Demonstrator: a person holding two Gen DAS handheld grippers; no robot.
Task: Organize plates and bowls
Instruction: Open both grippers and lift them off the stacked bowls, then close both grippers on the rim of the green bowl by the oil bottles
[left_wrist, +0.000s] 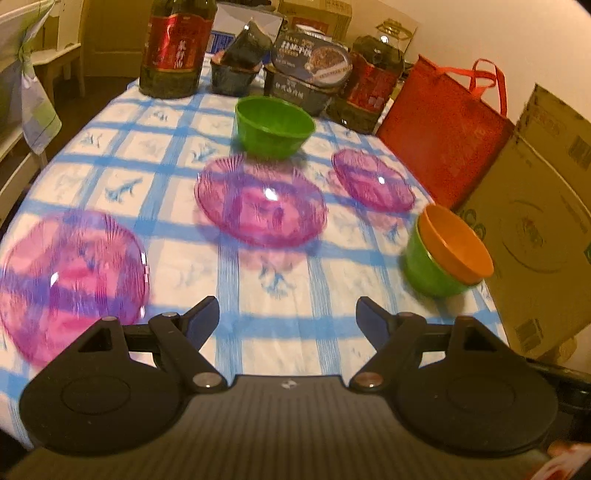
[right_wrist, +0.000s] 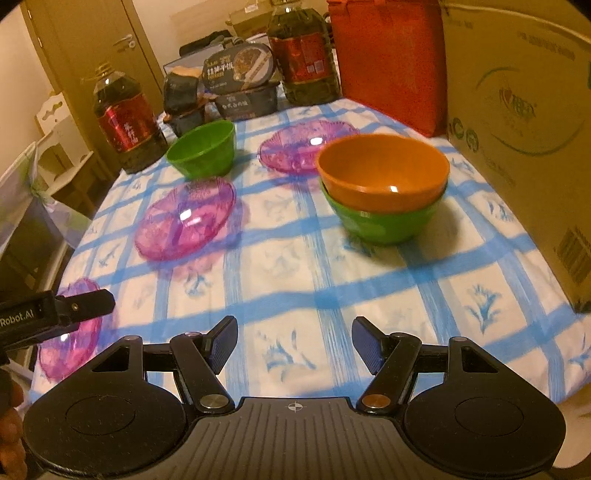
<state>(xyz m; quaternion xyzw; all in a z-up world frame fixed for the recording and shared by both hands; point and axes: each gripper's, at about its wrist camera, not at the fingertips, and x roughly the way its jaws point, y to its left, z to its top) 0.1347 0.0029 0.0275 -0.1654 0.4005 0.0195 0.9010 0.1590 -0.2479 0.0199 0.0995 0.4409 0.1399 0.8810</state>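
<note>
1. Right wrist view: the right gripper (right_wrist: 294, 345), jaws apart and empty, has the orange bowl (right_wrist: 383, 173) nested in a green bowl (right_wrist: 380, 223) ahead, slightly right.
2. The left gripper (left_wrist: 287, 321) (also apart, empty) sees that stack far right, so the right hand looks nearer.

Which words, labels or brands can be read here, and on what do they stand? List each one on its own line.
"Robot.AI": white letters on the black body of the left gripper, seen in the right wrist view.
Red label on the dark glass oil bottle: characters too blurred to read.
Dark lidded food tubs: print too small to read.
Brown cardboard box: round logo too blurred to read.
</note>
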